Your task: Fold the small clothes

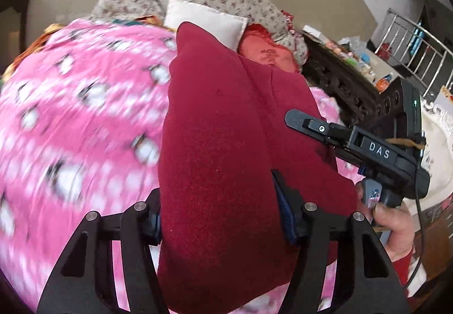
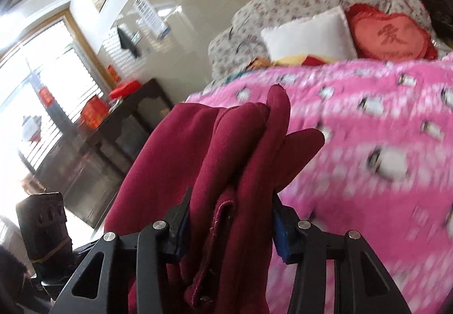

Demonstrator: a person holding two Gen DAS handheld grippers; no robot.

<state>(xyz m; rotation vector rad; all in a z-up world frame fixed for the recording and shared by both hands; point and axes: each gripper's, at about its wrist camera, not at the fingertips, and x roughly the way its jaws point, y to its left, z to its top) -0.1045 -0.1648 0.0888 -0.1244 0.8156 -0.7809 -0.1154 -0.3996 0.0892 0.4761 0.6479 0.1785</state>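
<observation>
"DAS" on right hand-held gripper (image 1: 311,127)

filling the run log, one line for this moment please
left gripper: gripping dark red garment | right gripper: gripping it too | over: pink blanket

Bright daylight floods through the window (image 2: 42,104) left of the right tongs, blown out white. The pink blanket (image 1: 70,116) beyond both tongs smears with motion blur; fisheye edges curve darkly.

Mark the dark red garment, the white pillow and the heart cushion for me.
dark red garment (image 1: 220,144): left wrist view, middle of the cloth.
white pillow (image 2: 308,36): right wrist view, its face.
heart cushion (image 2: 390,36): right wrist view, centre, on the character.
</observation>
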